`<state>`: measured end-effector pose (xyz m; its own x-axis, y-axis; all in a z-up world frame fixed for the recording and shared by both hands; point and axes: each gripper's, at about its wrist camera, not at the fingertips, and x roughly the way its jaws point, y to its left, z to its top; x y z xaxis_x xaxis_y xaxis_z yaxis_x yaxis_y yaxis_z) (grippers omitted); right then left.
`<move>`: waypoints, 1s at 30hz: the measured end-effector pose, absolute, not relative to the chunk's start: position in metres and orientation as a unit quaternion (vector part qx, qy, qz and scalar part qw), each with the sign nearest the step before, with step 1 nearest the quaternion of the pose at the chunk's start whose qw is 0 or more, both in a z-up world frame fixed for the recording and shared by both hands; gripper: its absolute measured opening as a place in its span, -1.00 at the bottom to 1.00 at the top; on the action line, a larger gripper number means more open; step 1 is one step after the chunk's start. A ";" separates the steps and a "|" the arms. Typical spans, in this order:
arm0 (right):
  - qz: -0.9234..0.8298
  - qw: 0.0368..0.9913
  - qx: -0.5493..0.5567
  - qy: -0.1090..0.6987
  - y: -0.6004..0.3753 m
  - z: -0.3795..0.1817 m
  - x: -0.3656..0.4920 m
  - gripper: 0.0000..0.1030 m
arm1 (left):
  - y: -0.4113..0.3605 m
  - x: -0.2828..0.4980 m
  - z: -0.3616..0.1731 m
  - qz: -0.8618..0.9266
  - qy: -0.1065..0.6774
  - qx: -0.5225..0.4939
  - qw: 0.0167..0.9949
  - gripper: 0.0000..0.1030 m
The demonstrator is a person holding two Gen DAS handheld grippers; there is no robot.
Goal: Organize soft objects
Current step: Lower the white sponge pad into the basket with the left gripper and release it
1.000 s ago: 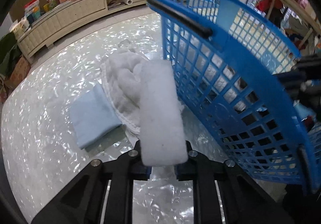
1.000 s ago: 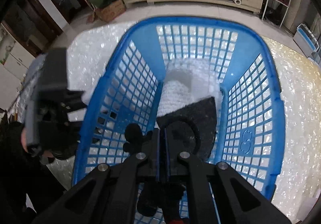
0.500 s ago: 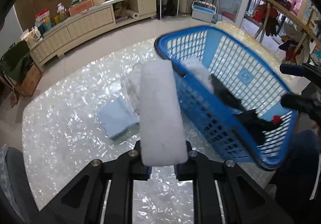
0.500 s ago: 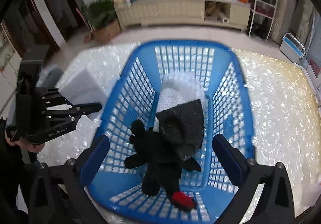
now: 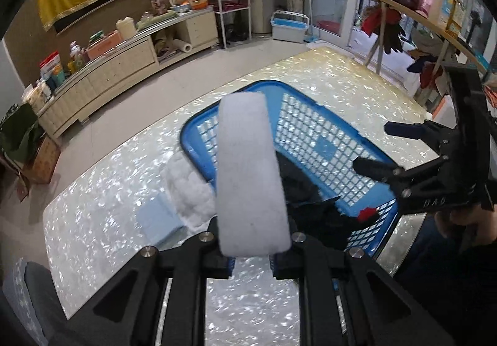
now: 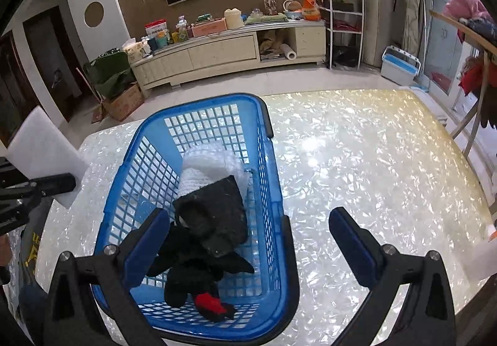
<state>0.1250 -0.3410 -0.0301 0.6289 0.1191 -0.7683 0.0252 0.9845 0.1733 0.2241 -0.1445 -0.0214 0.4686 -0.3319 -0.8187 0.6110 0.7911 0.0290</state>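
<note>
My left gripper [image 5: 250, 256] is shut on a white foam slab [image 5: 248, 172], held in the air above the near left side of the blue basket [image 5: 323, 141]. From the right wrist view the slab [image 6: 40, 144] shows at the far left, outside the basket [image 6: 273, 178]. Inside lie a white knitted piece [image 6: 211, 166], a dark grey cloth [image 6: 217, 215] and a black plush toy [image 6: 192, 268] with a red part. My right gripper [image 6: 247, 218] hangs open over the basket's near end, with nothing between its fingers.
A white fluffy towel [image 5: 189, 190] and a folded light blue cloth [image 5: 158, 218] lie on the pearly table [image 6: 357, 175] left of the basket. A person's hand [image 5: 466, 222] holds the right gripper. A low cabinet [image 6: 223, 51] and a clothes rack [image 5: 403, 4] stand beyond.
The left gripper has risen with the foam slab, from beside the basket's wall to above it. The right jaws have opened, left the black toy in the basket and pulled back.
</note>
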 end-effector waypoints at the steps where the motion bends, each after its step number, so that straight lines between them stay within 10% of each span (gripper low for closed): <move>1: 0.028 0.898 0.086 0.431 -0.338 -0.029 0.124 1.00 | -0.149 0.226 -0.024 -0.281 0.433 0.164 0.840 -0.73; 25: 0.022 0.882 0.107 0.459 -0.347 -0.049 0.122 1.00 | -0.242 0.261 -0.090 -0.291 0.491 0.219 0.792 -0.71; 30: 0.022 0.879 0.116 0.462 -0.349 -0.050 0.122 1.00 | -0.244 0.267 -0.102 -0.284 0.502 0.229 0.784 -0.18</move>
